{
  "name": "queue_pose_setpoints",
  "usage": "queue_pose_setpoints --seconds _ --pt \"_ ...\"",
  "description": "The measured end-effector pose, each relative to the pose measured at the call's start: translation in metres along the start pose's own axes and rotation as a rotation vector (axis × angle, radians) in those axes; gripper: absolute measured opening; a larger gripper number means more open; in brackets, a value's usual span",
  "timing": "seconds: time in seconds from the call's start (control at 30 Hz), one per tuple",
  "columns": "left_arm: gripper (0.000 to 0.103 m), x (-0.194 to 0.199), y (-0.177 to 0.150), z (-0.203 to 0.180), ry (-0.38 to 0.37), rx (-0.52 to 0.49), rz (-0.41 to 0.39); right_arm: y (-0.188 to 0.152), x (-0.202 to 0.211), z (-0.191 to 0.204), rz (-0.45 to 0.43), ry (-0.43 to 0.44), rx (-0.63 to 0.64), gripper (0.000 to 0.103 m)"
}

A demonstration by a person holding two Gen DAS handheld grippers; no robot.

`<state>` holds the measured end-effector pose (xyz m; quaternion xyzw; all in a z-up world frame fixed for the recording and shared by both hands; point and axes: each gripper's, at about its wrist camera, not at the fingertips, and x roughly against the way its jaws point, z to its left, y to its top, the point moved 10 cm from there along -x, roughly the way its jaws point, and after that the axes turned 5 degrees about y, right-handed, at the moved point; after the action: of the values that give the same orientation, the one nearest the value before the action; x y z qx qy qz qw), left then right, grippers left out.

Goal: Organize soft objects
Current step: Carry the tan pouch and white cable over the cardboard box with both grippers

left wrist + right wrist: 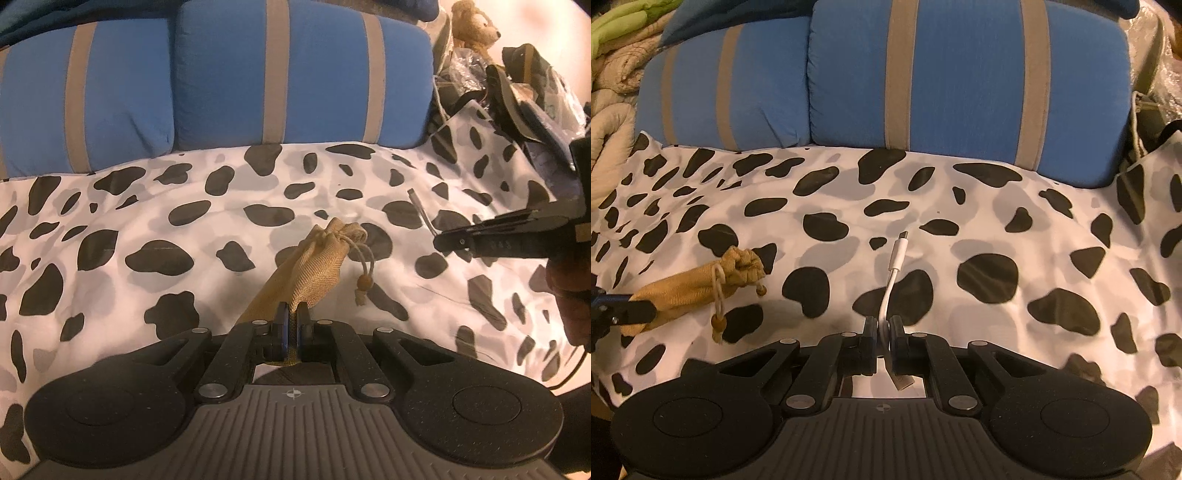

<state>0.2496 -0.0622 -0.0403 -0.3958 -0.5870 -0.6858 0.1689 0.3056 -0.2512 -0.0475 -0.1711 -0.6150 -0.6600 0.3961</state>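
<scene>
A white bed cover blotched with black and grey cow-like spots [192, 236] fills most of both views and lies under everything else. Along its far edge two plump blue pillows with grey-beige stripes [303, 70] sit side by side, touching. In the right wrist view, a rumpled beige quilt [609, 107] bunches up to the left of the pillows. In the left wrist view, to the right of the pillows, a heap of dark bags and crinkled clear plastic [517, 88] piles up with a brown teddy bear [474, 27] perched at its far end.

The left gripper [291, 317] is clenched on the bottom end of a tan woven drawstring pouch [314, 266], which points away from the fingers with its cinched mouth farthest out. The pouch's cream cord with wooden beads [364, 280] dangles on its right side. Whether the pouch touches the cover cannot be told.

The right gripper [883, 328] pinches a short white adapter cable [892, 280] near its middle; the plug end juts forward over the cover and the other end hangs behind the fingers.
</scene>
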Motion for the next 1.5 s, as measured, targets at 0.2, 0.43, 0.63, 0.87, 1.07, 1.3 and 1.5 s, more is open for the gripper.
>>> queue_pose_setpoints --seconds 0.2,0.43,0.63,0.87,1.07,1.3,1.5 --pt "0.004 0.015 -0.009 -0.01 -0.017 0.009 -0.01 -0.022 0.024 0.013 0.011 0.033 0.011 0.008" --pt "0.004 0.03 -0.028 -0.02 -0.039 0.024 -0.008 -0.048 0.052 0.032 0.013 0.067 0.019 0.007" --pt "0.004 0.04 -0.047 -0.023 -0.048 0.042 0.003 -0.066 0.07 0.04 0.013 0.077 0.001 0.007" --pt "0.004 0.058 -0.063 -0.028 -0.059 0.066 0.001 -0.083 0.089 0.051 0.003 0.088 -0.006 0.007" --pt "0.004 0.073 -0.078 -0.033 -0.07 0.08 0.004 -0.099 0.101 0.063 0.007 0.099 -0.007 0.007" --pt "0.004 0.09 -0.095 -0.035 -0.085 0.096 0.008 -0.121 0.111 0.081 0.027 0.112 0.01 0.007" --pt "0.004 0.1 -0.112 -0.041 -0.098 0.09 0.025 -0.135 0.121 0.091 0.034 0.125 0.008 0.007"
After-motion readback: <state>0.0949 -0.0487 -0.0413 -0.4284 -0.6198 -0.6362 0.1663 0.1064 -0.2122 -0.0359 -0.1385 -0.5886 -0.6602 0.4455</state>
